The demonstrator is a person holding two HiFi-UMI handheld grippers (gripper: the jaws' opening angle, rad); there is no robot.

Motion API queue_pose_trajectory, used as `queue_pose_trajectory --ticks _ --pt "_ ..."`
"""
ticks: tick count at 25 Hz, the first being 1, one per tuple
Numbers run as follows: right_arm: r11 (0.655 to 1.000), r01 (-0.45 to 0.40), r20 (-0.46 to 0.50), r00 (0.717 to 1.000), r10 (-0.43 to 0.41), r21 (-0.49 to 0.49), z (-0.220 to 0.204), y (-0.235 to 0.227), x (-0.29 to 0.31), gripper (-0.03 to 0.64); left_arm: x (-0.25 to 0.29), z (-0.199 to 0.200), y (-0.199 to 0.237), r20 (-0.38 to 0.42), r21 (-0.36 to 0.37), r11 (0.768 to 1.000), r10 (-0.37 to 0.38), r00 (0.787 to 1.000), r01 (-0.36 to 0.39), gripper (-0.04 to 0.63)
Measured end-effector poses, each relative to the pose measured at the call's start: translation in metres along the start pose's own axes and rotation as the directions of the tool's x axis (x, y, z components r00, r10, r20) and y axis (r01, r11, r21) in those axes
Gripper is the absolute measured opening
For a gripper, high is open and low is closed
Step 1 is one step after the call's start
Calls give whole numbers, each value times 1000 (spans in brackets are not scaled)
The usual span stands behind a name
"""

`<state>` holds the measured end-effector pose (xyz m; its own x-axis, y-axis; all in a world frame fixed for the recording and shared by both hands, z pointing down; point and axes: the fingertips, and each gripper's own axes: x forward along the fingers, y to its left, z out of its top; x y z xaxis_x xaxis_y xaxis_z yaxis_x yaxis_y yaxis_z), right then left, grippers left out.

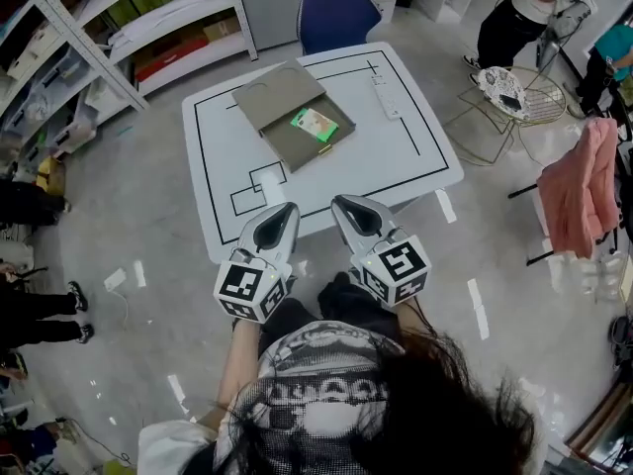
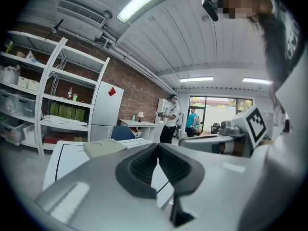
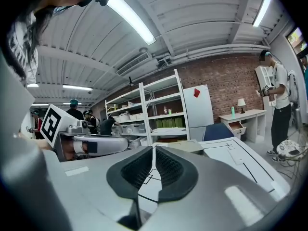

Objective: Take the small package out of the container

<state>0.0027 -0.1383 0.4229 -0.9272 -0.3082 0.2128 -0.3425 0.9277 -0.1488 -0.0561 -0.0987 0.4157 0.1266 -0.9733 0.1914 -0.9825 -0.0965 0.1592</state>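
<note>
On the white table (image 1: 415,156) lies an open tan flat container (image 1: 294,112), its lid folded back to the far left. A small green package (image 1: 315,123) rests in its tray. Both grippers hover at the table's near edge, well short of the container. My left gripper (image 1: 288,209) is shut with nothing between its jaws, and my right gripper (image 1: 342,202) beside it is shut and empty too. In the left gripper view the container (image 2: 103,147) shows low beyond the shut left gripper (image 2: 158,147). The right gripper view shows the container (image 3: 185,146) past the shut right gripper (image 3: 154,149).
A white remote-like bar (image 1: 386,95) lies on the table's far right. A blue chair (image 1: 336,13) stands behind the table, shelving (image 1: 119,28) at the far left. At the right are a wire stool (image 1: 514,97), a pink cloth (image 1: 579,181) and a standing person (image 1: 519,13).
</note>
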Motion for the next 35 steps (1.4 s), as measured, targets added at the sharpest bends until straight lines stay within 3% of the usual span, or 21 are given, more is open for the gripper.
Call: queue_pose_trajectory --ticks 10,18,27,35 --pt "995 -101 -19 995 101 10 -8 -34 -1 18 24 -5 -19 -14 -17 995 95 995 -95 0" --pt "993 -110 -33 993 111 42 -15 -52 17 28 29 -7 -6 -42 -10 991 134 990 -134 0" --pt "996 -79 -65 995 82 40 -15 -69 53 40 48 5 29 -35 3 993 118 992 -118 0" --pt "996 -75 -157 985 67 -40 -25 -96 121 109 59 17 67 -17 6 995 99 995 -99 0"
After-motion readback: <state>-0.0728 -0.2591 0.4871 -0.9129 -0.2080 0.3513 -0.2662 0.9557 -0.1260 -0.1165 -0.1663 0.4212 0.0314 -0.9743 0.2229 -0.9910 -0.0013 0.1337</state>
